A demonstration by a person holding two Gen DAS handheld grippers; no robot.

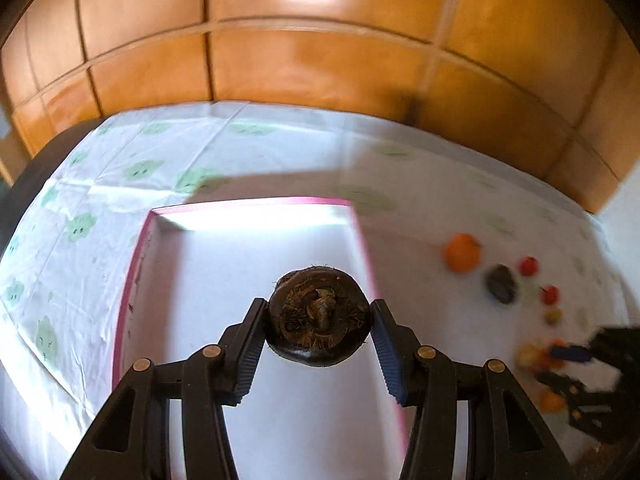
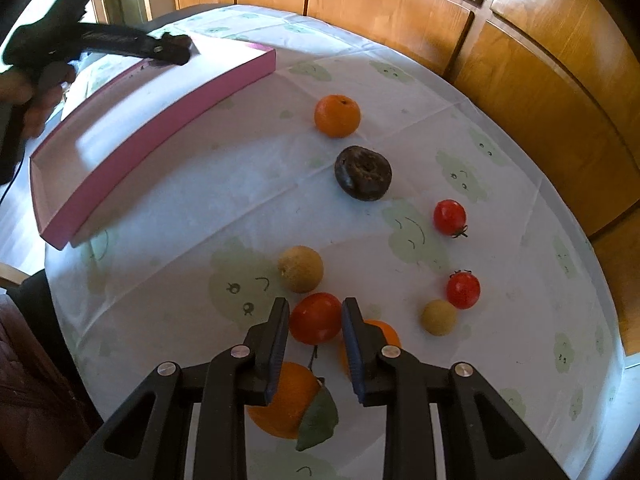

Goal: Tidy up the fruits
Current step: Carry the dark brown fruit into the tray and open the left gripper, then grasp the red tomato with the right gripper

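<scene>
My left gripper (image 1: 319, 316) is shut on a dark brown water chestnut (image 1: 319, 317) and holds it above the white inside of the pink-rimmed box (image 1: 256, 248). In the right wrist view the box (image 2: 168, 92) lies at the upper left, with the left gripper (image 2: 176, 50) over its far end. My right gripper (image 2: 315, 312) is open, its fingers either side of a red tomato (image 2: 316, 318); whether the pads touch it I cannot tell. Around it lie an orange with a leaf (image 2: 284, 404), another orange (image 2: 384, 336) and a tan longan (image 2: 301, 269).
On the cloud-print tablecloth (image 2: 460, 168) lie a further orange (image 2: 337, 115), a second water chestnut (image 2: 363, 178), two cherry tomatoes (image 2: 450, 217) (image 2: 463, 290) and a small longan (image 2: 439, 317). Wooden wall panels (image 2: 520, 60) stand behind the table. The person's hand (image 2: 36, 96) is at the left.
</scene>
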